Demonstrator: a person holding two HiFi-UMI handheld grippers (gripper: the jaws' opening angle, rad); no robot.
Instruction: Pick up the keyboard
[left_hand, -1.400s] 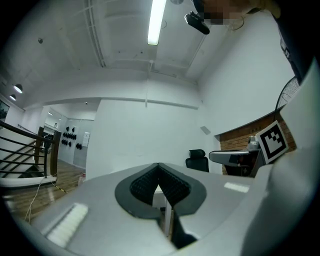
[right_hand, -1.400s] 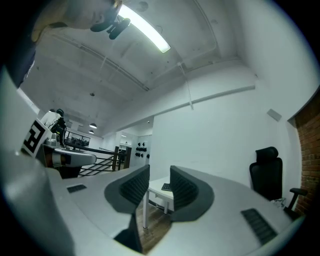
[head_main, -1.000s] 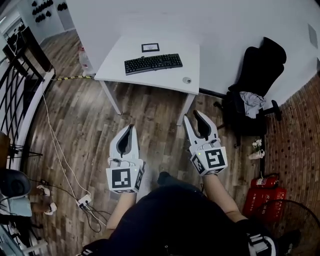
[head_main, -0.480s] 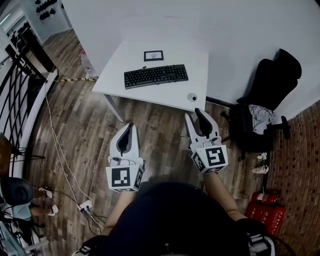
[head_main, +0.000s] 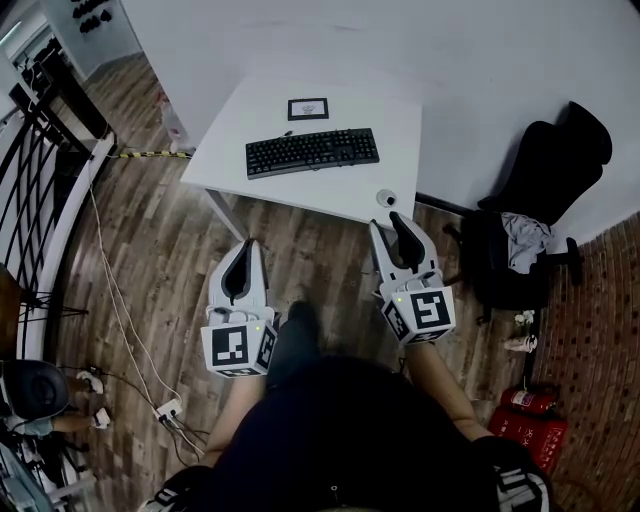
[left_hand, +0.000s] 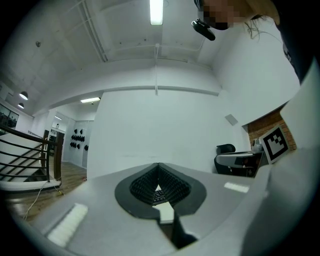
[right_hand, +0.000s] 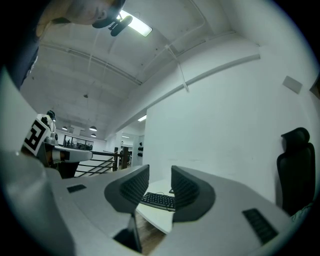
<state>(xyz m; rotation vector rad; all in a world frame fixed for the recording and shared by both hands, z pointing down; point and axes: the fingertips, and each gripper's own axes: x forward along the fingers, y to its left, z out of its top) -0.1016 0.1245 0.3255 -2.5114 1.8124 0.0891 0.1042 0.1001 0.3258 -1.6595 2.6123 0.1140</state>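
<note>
The black keyboard (head_main: 312, 152) lies flat on a white table (head_main: 250, 112) ahead of me in the head view. Both grippers are held level over the wooden floor, short of the table's near edge. My left gripper (head_main: 246, 245) is shut with nothing in it; in the left gripper view its closed jaws (left_hand: 158, 172) hide all but a sliver of the keyboard (left_hand: 159, 197). My right gripper (head_main: 391, 223) stands open and empty, its tips near the table's right front corner. The right gripper view shows the keyboard (right_hand: 159, 200) on the table (right_hand: 156, 219) through the gap of the gripper (right_hand: 160, 184).
A small framed card (head_main: 307, 108) lies behind the keyboard and a small round object (head_main: 385, 197) sits at the table's near right corner. A black office chair (head_main: 525, 215) stands to the right. A railing (head_main: 40, 170), floor cables (head_main: 115, 300) and a power strip (head_main: 168, 408) are at left.
I have walked toward the table: it and the keyboard sit closer to both grippers now. The left gripper stayed shut and the right stayed open.
</note>
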